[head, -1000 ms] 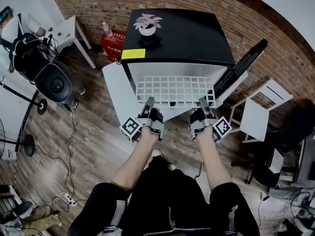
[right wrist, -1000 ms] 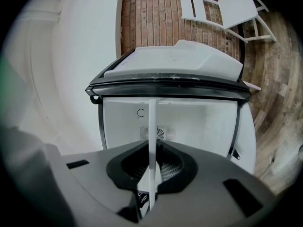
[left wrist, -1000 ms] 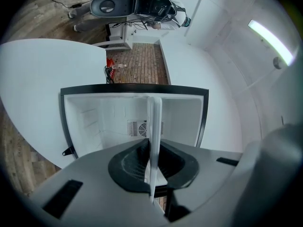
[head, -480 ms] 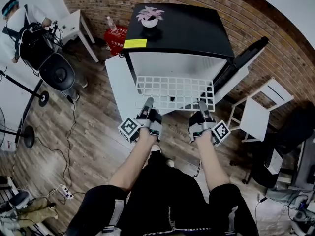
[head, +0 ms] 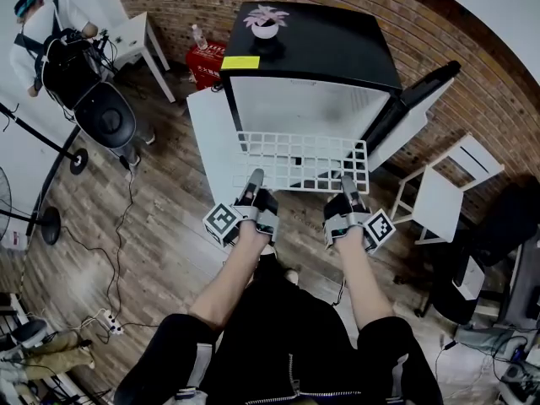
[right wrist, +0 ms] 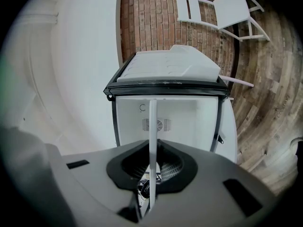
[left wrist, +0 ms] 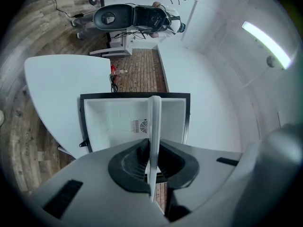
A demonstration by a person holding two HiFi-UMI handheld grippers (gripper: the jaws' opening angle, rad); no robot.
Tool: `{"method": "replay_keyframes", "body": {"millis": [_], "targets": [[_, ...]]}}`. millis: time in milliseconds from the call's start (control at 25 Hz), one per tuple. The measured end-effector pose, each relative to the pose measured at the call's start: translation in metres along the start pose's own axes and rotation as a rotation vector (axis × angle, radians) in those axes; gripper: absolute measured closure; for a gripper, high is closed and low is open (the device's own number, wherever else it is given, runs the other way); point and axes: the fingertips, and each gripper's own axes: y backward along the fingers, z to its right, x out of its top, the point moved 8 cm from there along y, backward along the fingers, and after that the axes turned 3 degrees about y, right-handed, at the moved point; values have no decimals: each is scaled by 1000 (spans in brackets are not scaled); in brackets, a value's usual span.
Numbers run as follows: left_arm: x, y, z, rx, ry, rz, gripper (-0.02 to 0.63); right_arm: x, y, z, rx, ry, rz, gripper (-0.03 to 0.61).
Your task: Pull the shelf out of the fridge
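A white wire shelf hangs level in front of the open black fridge, mostly outside its white interior. My left gripper is shut on the shelf's near edge at the left, and my right gripper is shut on the same edge at the right. In the left gripper view the shelf shows edge-on as a thin white strip running between the jaws toward the fridge cavity. The right gripper view shows the same strip clamped between its jaws, with the fridge's inside behind.
The fridge door stands open to the right. A potted plant sits on the fridge top. A white folding chair is at the right, a red box and white table at the left, and a person far left.
The shelf has slid further out of the fridge toward me with both grippers still clamped on its near edge. The fridge has moved up in the head view.
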Motion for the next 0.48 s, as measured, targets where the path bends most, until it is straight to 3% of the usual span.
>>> {"method": "replay_keyframes", "body": {"millis": [480], "targets": [[-5,29,4,-4,14,17,575,-13,22,-7,8,10,-9,548]]}}
